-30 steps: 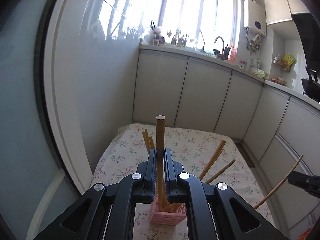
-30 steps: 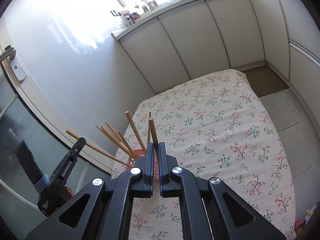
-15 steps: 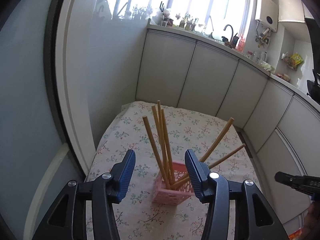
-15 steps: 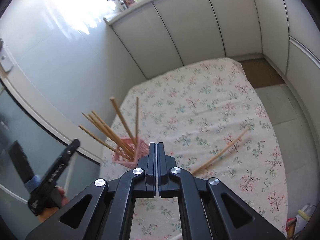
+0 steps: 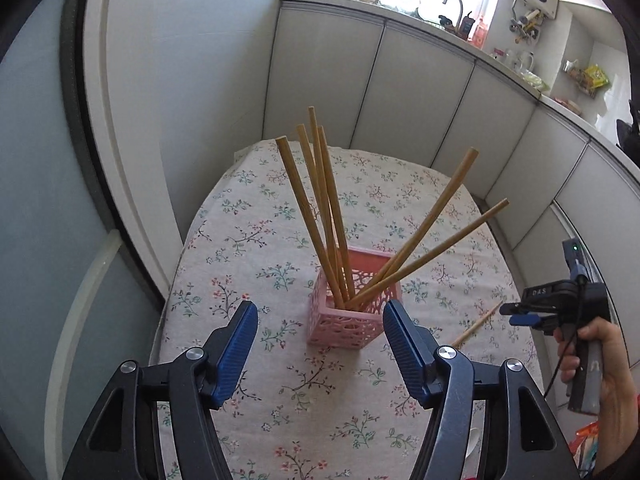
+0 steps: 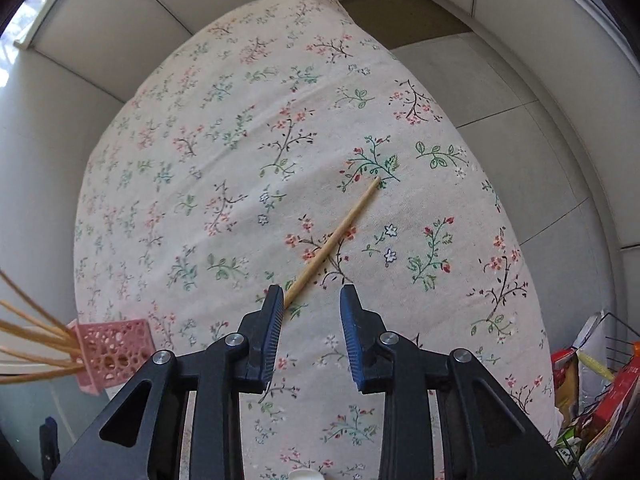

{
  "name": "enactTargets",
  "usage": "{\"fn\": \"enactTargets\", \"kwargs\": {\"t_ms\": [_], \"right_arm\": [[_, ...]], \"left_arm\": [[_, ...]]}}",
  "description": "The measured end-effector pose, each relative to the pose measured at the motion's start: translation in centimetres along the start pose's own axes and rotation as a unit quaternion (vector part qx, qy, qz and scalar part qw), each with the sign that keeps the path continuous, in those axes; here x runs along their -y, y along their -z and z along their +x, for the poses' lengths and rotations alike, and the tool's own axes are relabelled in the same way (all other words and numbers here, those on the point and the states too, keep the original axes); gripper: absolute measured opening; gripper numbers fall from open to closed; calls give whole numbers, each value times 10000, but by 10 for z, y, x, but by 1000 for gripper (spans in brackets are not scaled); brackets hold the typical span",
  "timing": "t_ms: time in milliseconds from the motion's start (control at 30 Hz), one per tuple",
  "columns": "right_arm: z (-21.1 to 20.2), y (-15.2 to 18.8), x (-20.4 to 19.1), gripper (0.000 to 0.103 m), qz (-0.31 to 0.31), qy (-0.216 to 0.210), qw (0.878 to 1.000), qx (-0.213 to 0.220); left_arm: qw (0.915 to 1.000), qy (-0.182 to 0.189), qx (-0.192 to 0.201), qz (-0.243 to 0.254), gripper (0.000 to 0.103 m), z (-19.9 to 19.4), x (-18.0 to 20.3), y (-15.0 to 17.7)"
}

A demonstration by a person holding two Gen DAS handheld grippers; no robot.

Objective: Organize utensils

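The left gripper (image 5: 320,344) hangs with jaws spread wide and empty, the pink holder (image 5: 352,304) standing on the floral cloth (image 5: 240,240) just beyond them, six chopsticks (image 5: 320,200) fanned out of it. The right gripper (image 6: 310,320) is parted too, and a loose chopstick (image 6: 340,232) lies flat with its near end beside the left jaw.

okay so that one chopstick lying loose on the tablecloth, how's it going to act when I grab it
The loose chopstick looks like thin, straight wood, so probably stiff and very light. It seems round, so a nudge may roll it. Lying flat on the soft tablecloth, it may be awkward for the open right claw to get under.
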State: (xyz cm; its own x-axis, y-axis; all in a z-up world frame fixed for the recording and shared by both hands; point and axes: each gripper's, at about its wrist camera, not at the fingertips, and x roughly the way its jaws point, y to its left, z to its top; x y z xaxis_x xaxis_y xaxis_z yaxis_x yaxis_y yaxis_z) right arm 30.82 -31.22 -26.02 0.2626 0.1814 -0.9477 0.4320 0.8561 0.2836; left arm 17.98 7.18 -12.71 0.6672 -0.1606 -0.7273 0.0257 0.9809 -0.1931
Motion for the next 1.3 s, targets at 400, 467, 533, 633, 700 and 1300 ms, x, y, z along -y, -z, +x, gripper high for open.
{"fn": "enactTargets", "kwargs": {"t_ms": [400, 467, 533, 633, 700, 1300], "right_arm": [[40, -21, -13, 13, 47, 934, 9954, 191], [38, -20, -7, 9, 173, 743, 9969, 179], [36, -19, 2, 6, 372, 452, 9982, 125], [26, -15, 11, 6, 534, 38, 9985, 112], [14, -10, 12, 6, 572, -228, 9980, 145], [-182, 96, -96, 5, -1199, -2060, 9346, 2640]], "left_arm": [[9995, -79, -232, 223, 67, 16, 6, 3], [9995, -75, -251, 198, 67, 17, 5, 2], [9995, -69, -261, 184, 67, 18, 5, 2], [9995, -67, -246, 172, 67, 18, 4, 2], [9996, -76, -228, 145, 67, 18, 2, 1], [9997, -136, 39, -182, 67, 7, -13, -2]]}}
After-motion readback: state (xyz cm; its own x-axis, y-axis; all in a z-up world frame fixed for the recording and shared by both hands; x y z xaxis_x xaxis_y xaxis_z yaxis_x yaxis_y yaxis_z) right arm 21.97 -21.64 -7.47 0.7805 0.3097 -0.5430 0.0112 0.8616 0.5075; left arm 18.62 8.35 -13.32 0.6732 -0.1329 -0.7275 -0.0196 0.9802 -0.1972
